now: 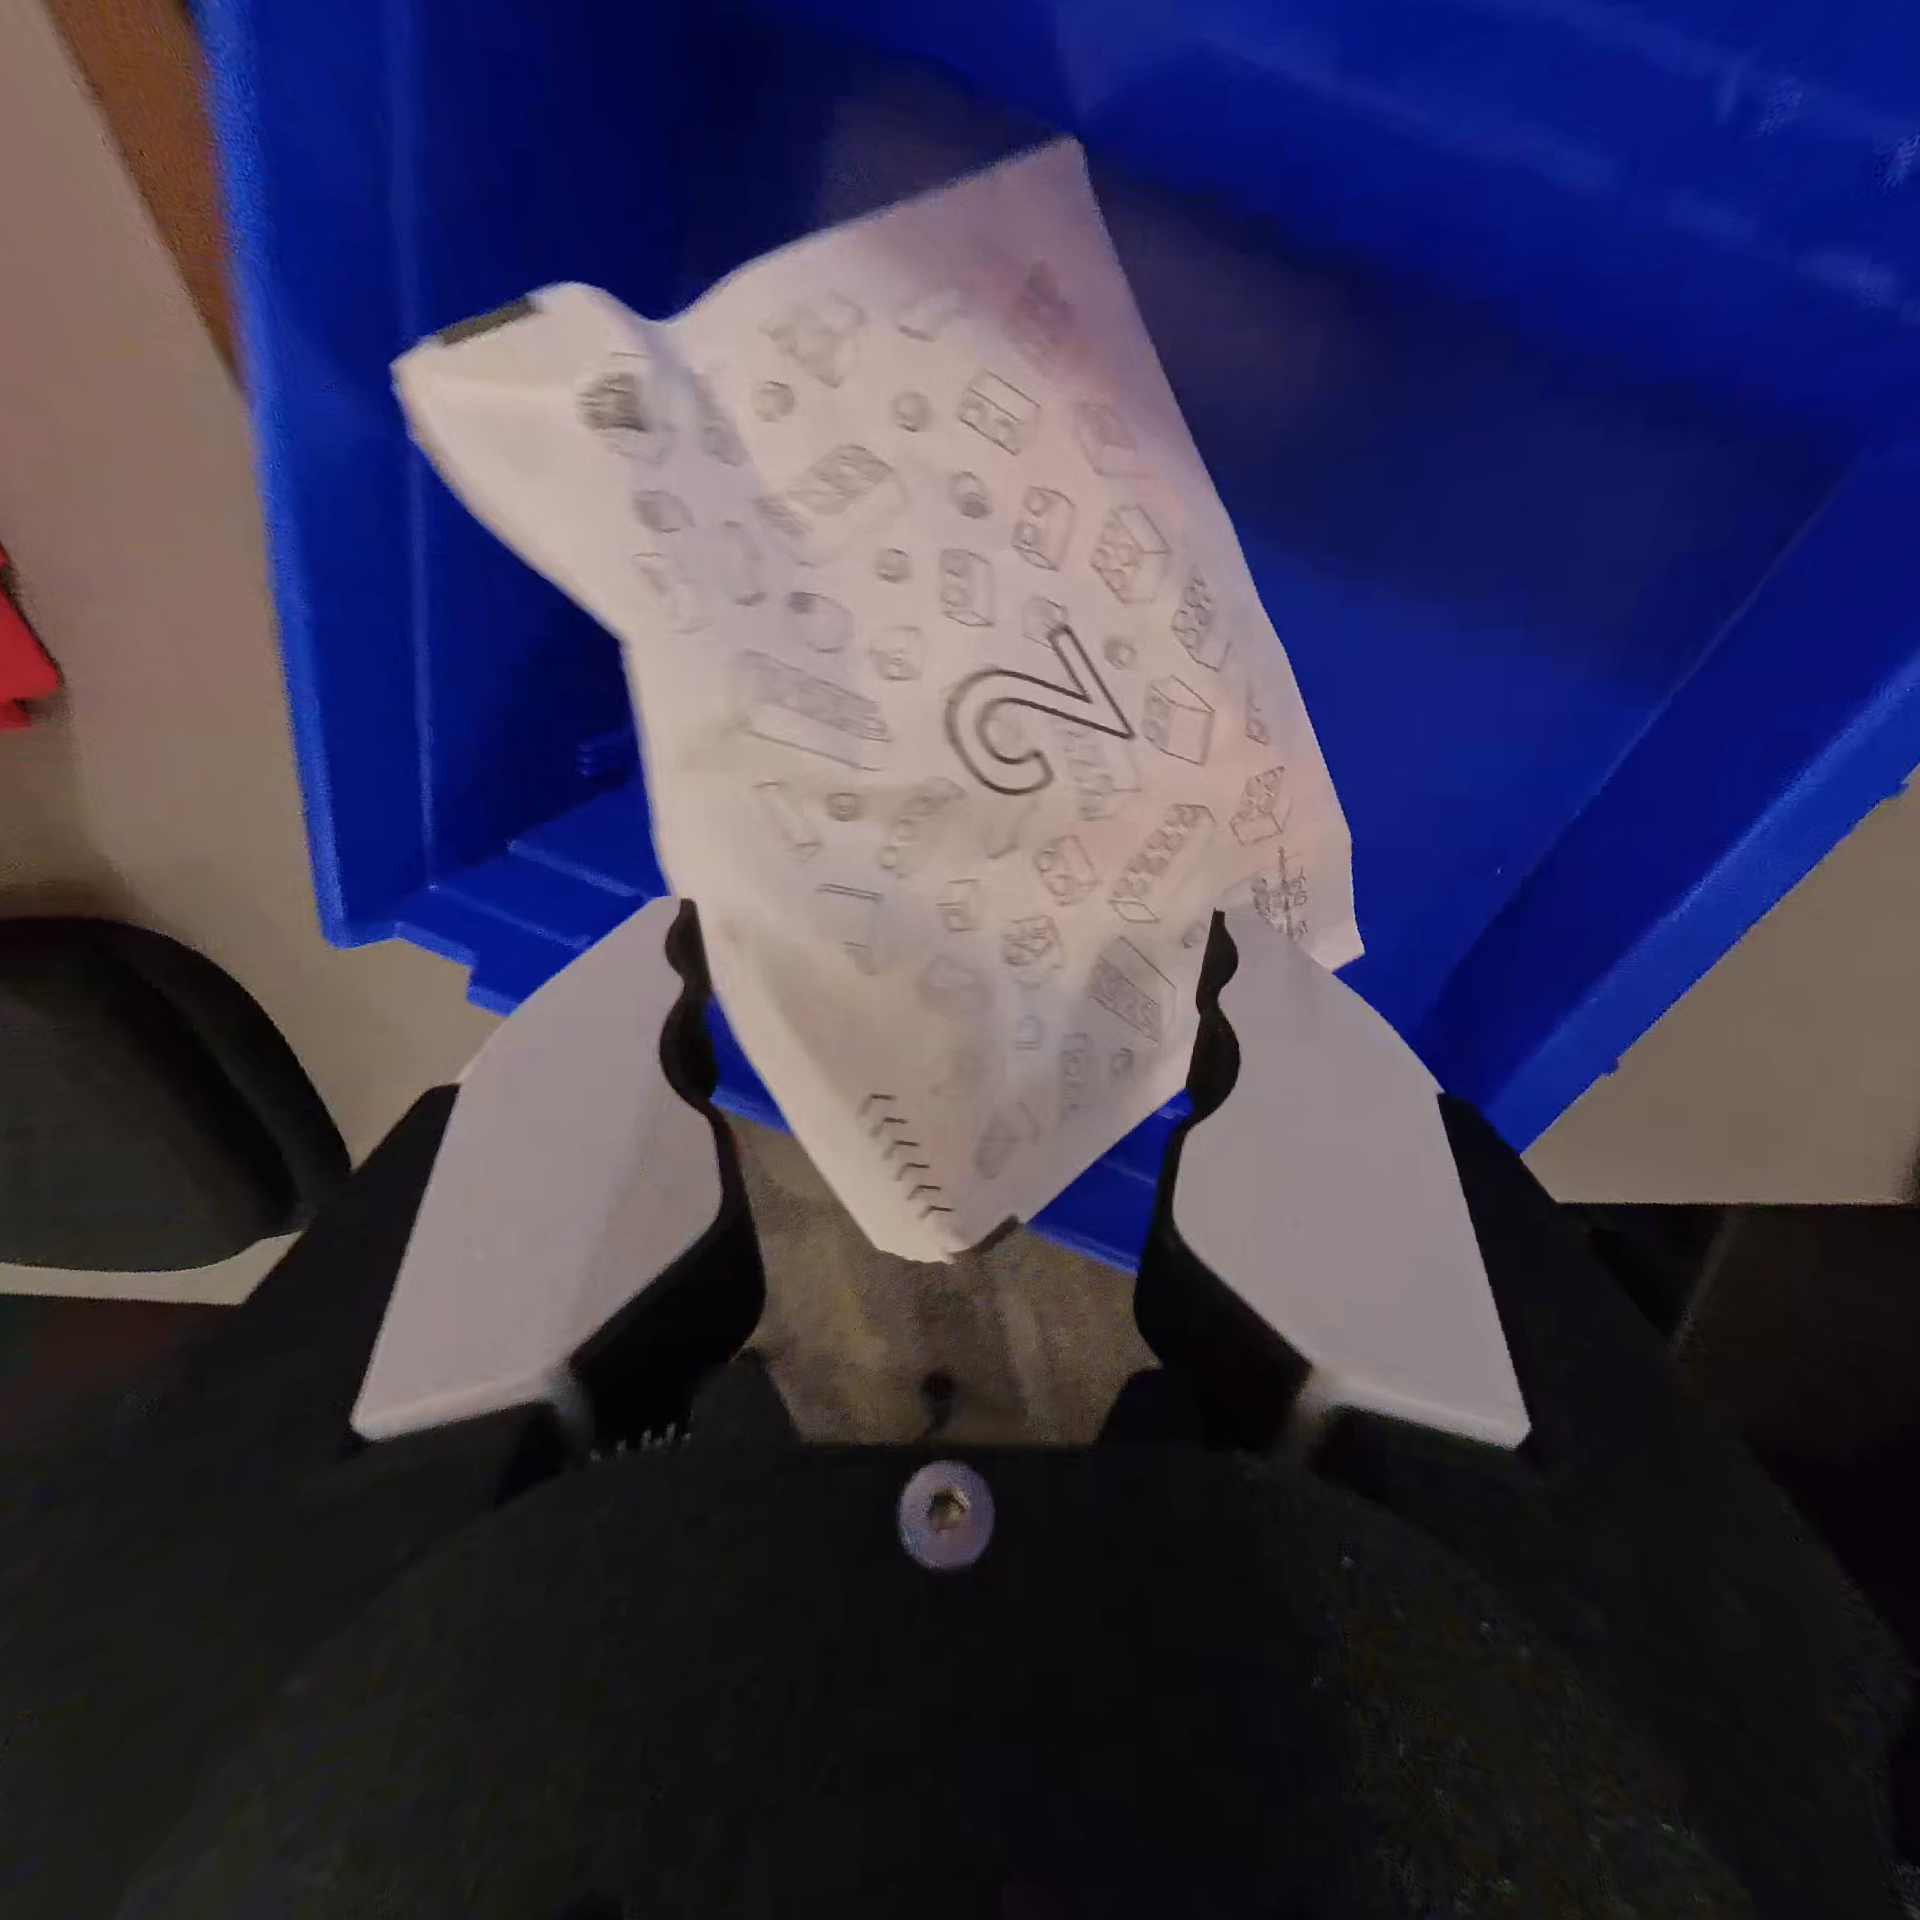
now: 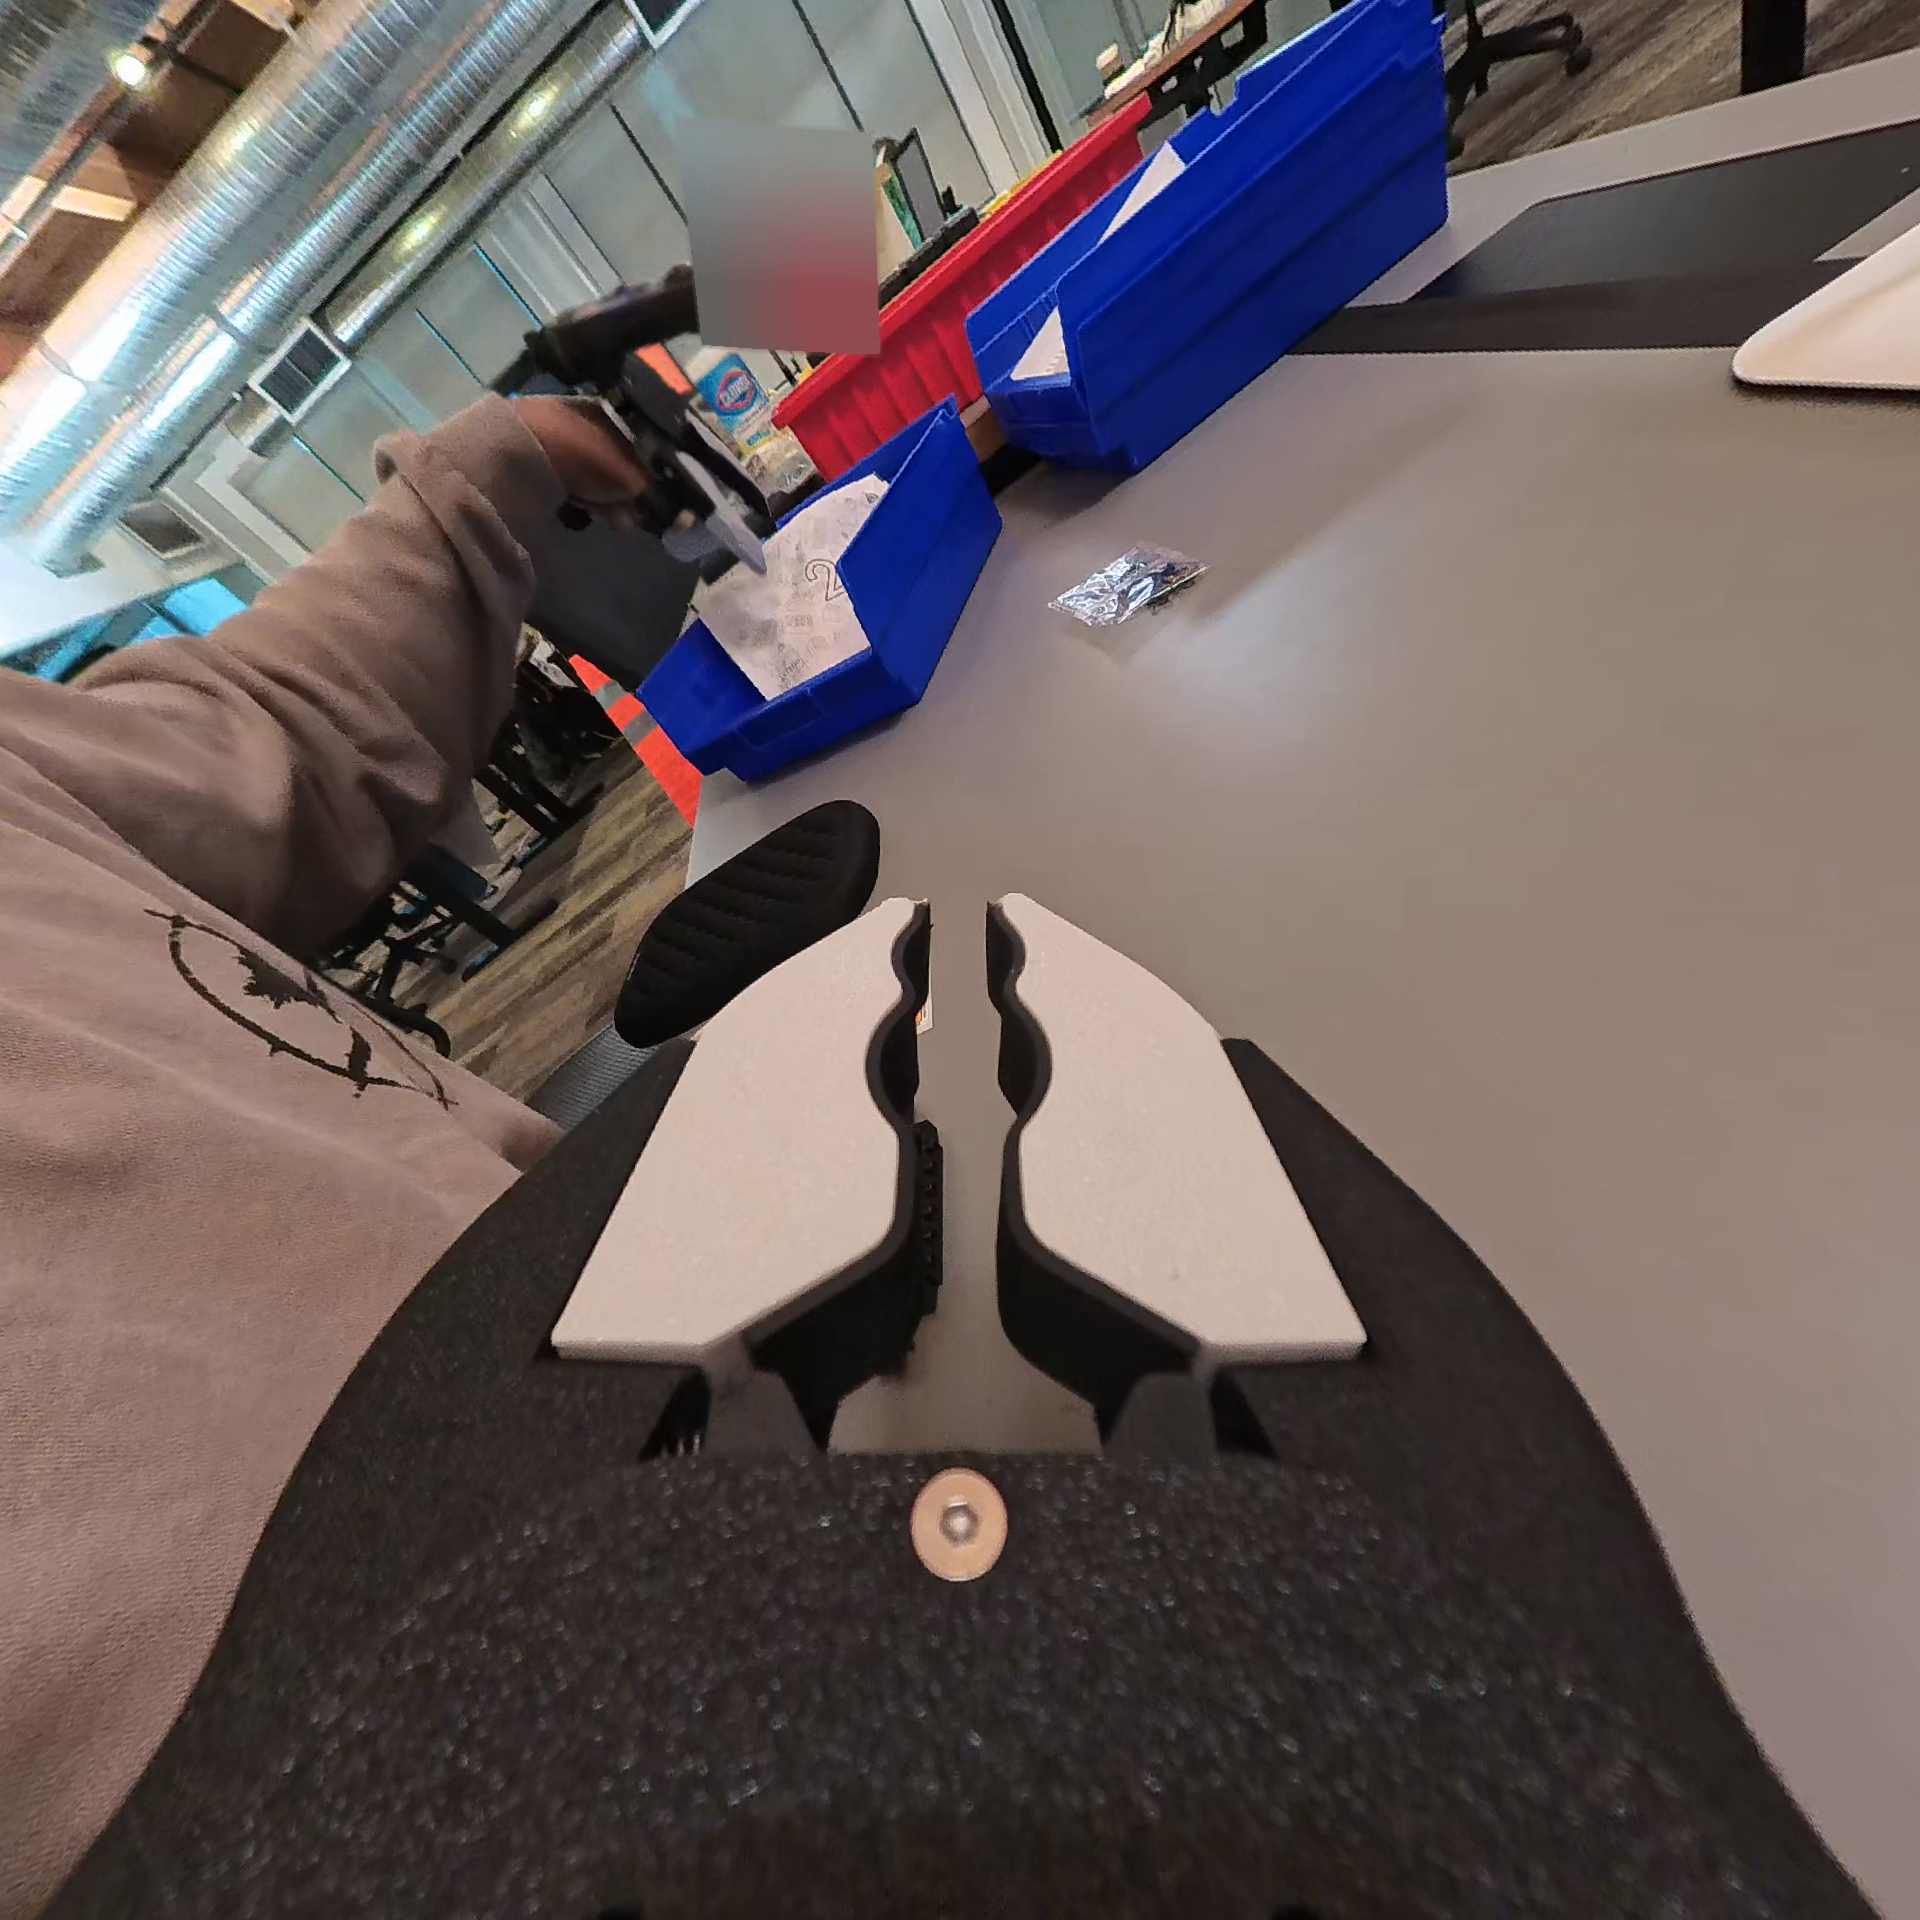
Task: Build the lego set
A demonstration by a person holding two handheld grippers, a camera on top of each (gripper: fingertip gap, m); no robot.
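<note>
Our left tool [image 1: 945, 935] gapes around the paper bag [image 1: 883, 644] over the blue bin [image 1: 1558, 520].
We should close squarely on its lower corner; our right tool [image 2: 956, 914], nearly shut, holds nothing.

I sit at a gray table [image 2: 1455, 831]. Silver ducts [image 2: 312, 177] run overhead. Glass partitions [image 2: 436, 343] line the far side above patterned carpet [image 2: 561, 935].
</note>
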